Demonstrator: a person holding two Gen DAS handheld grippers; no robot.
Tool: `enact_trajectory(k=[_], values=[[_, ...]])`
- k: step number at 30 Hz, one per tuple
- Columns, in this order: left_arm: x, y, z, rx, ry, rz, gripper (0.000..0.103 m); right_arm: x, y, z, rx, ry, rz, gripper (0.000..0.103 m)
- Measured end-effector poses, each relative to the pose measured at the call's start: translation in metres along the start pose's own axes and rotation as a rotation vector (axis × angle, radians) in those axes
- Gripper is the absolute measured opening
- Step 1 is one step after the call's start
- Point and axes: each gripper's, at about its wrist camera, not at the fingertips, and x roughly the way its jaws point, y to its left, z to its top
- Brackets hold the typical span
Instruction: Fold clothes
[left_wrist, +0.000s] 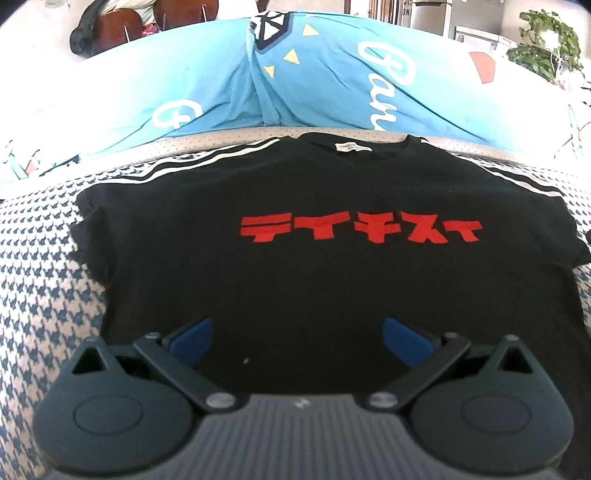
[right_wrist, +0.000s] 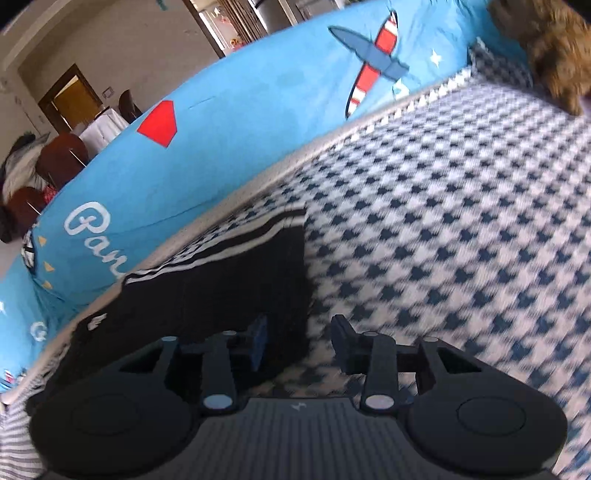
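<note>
A black T-shirt (left_wrist: 332, 288) with red characters on the chest lies flat, front up, on a blue-and-white houndstooth cover (left_wrist: 44, 280). Its collar label (left_wrist: 351, 147) is at the far side, and white stripes run along the shoulders. My left gripper (left_wrist: 297, 328) hovers over the shirt's lower middle, open wide, with nothing between its blue pads. In the blurred right wrist view, my right gripper (right_wrist: 301, 339) stands open at the edge of the striped sleeve of the shirt (right_wrist: 221, 288). Its left finger is over the black cloth and its right finger over the cover (right_wrist: 443, 240).
A bright blue printed cushion back (left_wrist: 221, 74) (right_wrist: 221, 129) rises along the far edge of the cover. A brown furry thing (right_wrist: 554, 48) sits at the far right corner. Chairs (right_wrist: 59, 155) and a plant (left_wrist: 546, 40) stand beyond.
</note>
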Motion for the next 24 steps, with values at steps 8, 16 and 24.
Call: enact_trajectory(k=[8, 16, 24], values=[[-0.012, 0.019, -0.007, -0.065, 0.010, 0.007, 0.103, 0.018, 0.012, -0.010, 0.021, -0.015, -0.020, 0.052], [0.000, 0.010, -0.024, -0.041, 0.080, -0.007, 0.103, 0.029, 0.023, -0.010, -0.023, -0.068, -0.021, 0.053], [-0.001, -0.011, -0.029, 0.017, 0.096, -0.053, 0.103, 0.038, 0.029, -0.008, -0.076, -0.086, -0.003, 0.014]])
